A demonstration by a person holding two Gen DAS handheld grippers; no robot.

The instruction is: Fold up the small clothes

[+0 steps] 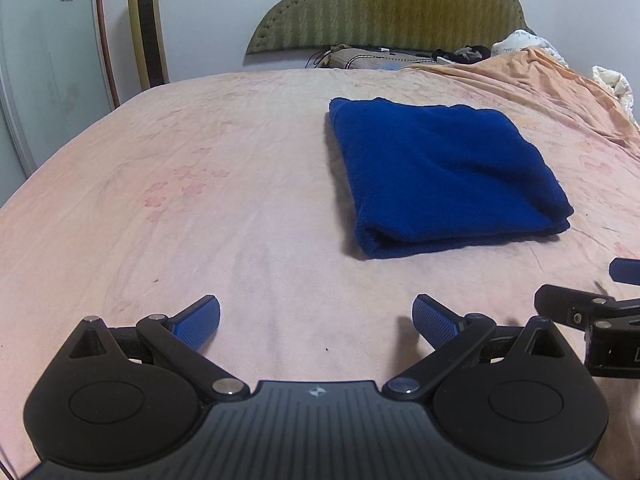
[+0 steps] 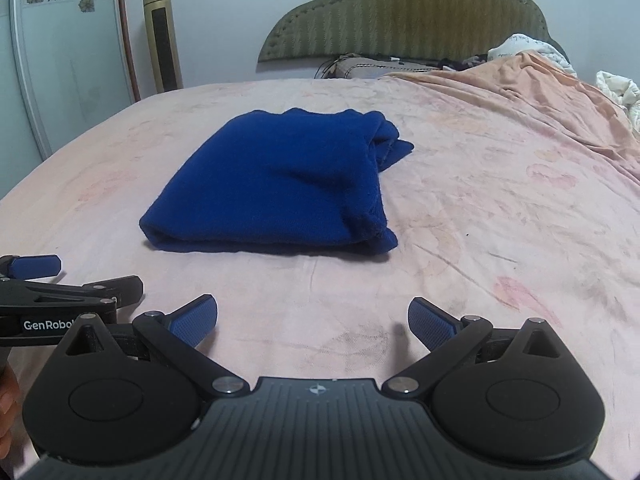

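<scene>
Bedroom setting: a pink bed sheet [image 1: 160,200] covers the work surface, w/ a green padded headboard [image 1: 392,4] at the far end and a gold tower fan [image 1: 147,28] at far left.

Task item: a blue garment [image 1: 440,172] is laid flat on the sheet as a compact, multi-layer rectangle. It is judged to be at or near the final fold.

Tongs:
- Left gripper [image 1: 316,320]: jaws spread wide, nothing held, positioned low over bare sheet.
- Right gripper [image 2: 312,320]: jaws spread wide, nothing held, likewise over bare sheet.
- Both units are held side by side, close together; each appears at the edge of the other's view.

Key relation: the garment lies ahead of both grippers, clear of them, not touched. From the left wrist view it is ahead and to the right; from the right wrist view, ahead and slightly left. It is thus approx. centred between the two, w/ neither clearly nearer. Long axis is judged to run away from the grippers, toward the headboard; fisheye distortion makes this uncertain.

Edges: the near edge is a rounded fold. Stacked loose layer ends are seen on the garment's right side in the right wrist view, w/ a bunched corner at far right.

Open room: bare sheet is available left of and in front of the garment. On the right, a peach cover [image 2: 520,80] and rumpled white bedding [image 2: 616,88] lie well apart.
</scene>
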